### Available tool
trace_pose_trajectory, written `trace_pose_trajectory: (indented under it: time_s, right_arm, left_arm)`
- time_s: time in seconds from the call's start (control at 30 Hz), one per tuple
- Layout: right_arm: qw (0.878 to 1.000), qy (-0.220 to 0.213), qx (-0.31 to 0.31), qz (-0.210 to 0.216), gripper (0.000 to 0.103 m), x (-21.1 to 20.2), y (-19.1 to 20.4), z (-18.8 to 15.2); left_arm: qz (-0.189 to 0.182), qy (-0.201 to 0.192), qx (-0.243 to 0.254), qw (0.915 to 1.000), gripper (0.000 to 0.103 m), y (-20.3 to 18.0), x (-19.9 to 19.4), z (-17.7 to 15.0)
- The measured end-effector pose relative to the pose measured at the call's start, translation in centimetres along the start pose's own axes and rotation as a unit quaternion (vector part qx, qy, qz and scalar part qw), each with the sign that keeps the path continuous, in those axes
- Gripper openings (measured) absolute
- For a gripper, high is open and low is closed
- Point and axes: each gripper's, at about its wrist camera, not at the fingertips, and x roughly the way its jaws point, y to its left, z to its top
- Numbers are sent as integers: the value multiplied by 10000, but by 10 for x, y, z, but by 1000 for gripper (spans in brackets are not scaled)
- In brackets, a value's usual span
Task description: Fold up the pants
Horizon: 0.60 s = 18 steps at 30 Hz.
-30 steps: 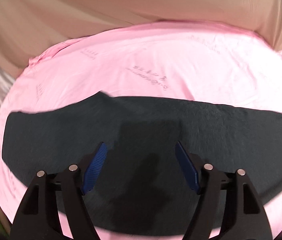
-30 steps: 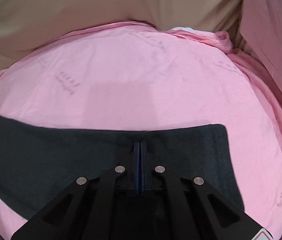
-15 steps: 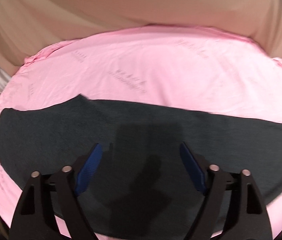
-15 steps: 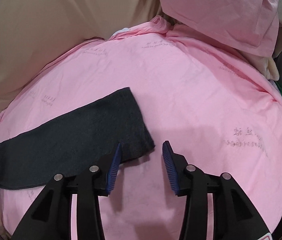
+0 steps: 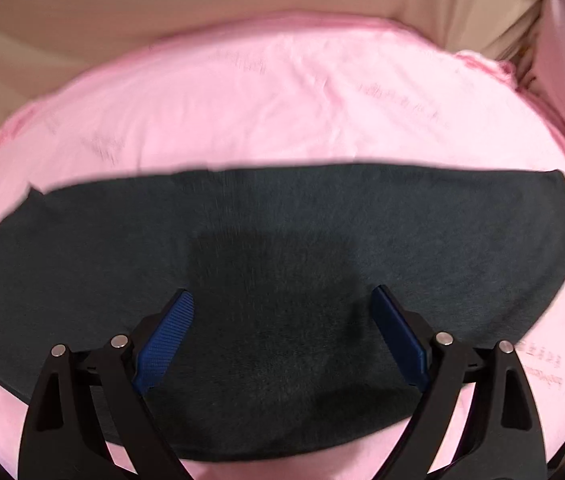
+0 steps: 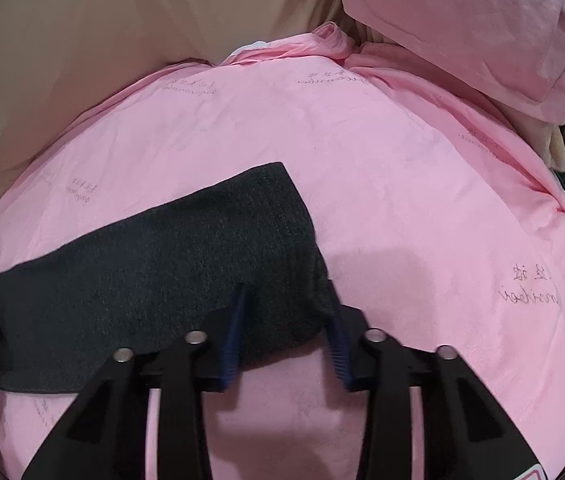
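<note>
Left wrist: left gripper (image 5: 282,332) spread wide above the pants (image 5: 282,248), a dark band flat on the pink sheet (image 5: 282,100); holding nothing.
Right wrist: right gripper (image 6: 288,332) parted, straddling the pants (image 6: 162,272) end corner; likely the cross-fold step; next, pinch that corner.

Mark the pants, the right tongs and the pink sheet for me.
pants (image 6: 170,264): right wrist view, mid cloth.
right tongs (image 6: 286,336): right wrist view, midway between the tips.
pink sheet (image 6: 422,208): right wrist view, bare area.
</note>
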Motion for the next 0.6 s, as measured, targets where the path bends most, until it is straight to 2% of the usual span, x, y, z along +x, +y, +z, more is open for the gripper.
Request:
trace_pose_trajectory:
  time_s: [0.1,0.23,0.4,0.53,0.6]
  right_arm:
    - [9996,-182,39,198,13,-18,12,4]
    - [9956,-548,-355,673,12,-58,70,11]
    - [9807,-639,-1205,1404,12,-83,192,2]
    - [9588,-363,-2003,1981,12,-69,300,-30]
    - [9496,-160,-2269,2156,12,-56,340,-49]
  left_arm:
    - [58,-96,14,9999,89,6,1,-2]
    - [-66,-245,-165,9995,88,27,-18,-7]
    - [24,-551,-393,9977,89,68,-54,-18]
    - [-10,-572,-591,9966,89,113,-71,-32]
    - [63,-556,-631,9964,89,138,-75,-41]
